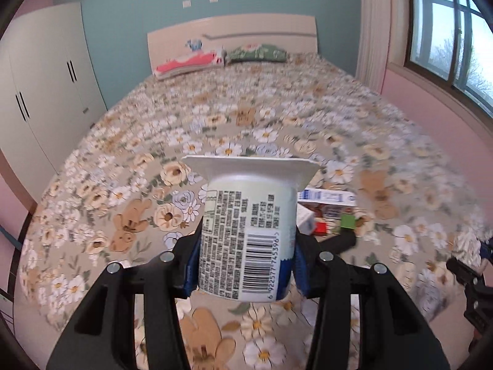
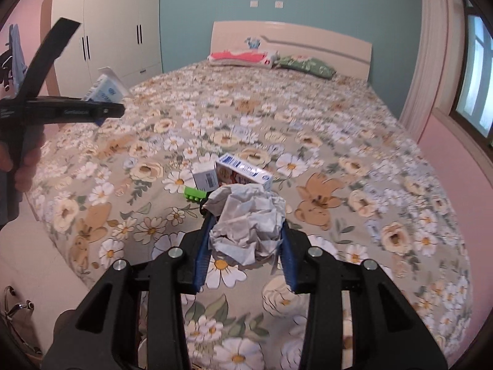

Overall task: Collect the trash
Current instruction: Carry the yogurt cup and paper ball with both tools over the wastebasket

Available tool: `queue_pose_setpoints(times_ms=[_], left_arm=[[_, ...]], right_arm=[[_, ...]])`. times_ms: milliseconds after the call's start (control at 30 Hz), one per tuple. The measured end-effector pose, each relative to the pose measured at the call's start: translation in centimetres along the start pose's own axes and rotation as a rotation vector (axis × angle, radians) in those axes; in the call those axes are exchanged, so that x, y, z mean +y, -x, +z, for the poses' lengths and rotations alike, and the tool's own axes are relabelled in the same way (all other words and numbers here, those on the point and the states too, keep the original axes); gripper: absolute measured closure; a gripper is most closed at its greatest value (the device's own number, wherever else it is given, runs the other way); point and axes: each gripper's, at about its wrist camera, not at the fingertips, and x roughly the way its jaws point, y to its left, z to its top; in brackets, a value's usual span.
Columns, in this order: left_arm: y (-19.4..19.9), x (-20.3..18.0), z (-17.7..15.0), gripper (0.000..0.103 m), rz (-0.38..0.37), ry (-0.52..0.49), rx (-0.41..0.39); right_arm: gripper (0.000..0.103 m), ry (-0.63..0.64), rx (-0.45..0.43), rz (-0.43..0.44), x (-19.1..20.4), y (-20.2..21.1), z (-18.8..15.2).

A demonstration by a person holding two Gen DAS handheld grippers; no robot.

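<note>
1. The left wrist camera is looking forward along its fingers, close above the bed (image 1: 277,108), facing the headboard (image 1: 231,30).
2. The right wrist camera is facing the same way from further right.
3. Both are sharing the boxes (image 1: 326,199) (image 2: 243,172) and the pillows (image 1: 258,54) (image 2: 305,64).

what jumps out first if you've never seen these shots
The yogurt cup, barcode facing the camera, fills the middle of the left wrist view, clamped in the left gripper. In the right wrist view, a crumpled paper ball sits pinched in the right gripper. Behind both spreads the floral bedspread, with small cartons and a green block lying mid-bed.
</note>
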Motion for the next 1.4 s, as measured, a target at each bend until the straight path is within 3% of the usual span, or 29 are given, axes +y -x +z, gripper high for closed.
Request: queue_pose_setpoints(times_ms=[400,667,1067,1400], left_arm=[[12.9,-2.9,-3.8,0.053,0.087,-0.047,-0.134],[16.9,-3.5,-8.0,0.053,0.077,-0.065,-0.144],[16.0,-4.1,-14.7,0.053,0.042,-0.09,-0.044],[8.5,-5.6,-22.5,0.053,-0.039,-0.07,0.18]], right_arm=[[0.063,0.034,-0.109,-0.012,1.4,11.6,-1.7],[0.063,0.081,-0.133,-0.025,2.8,16.0,-4.0],[0.063,0.135,-0.084,0.002,4.7,16.4,-7.8],[0.063,0.136,0.057,0.043,5.5,12.2,-12.4]])
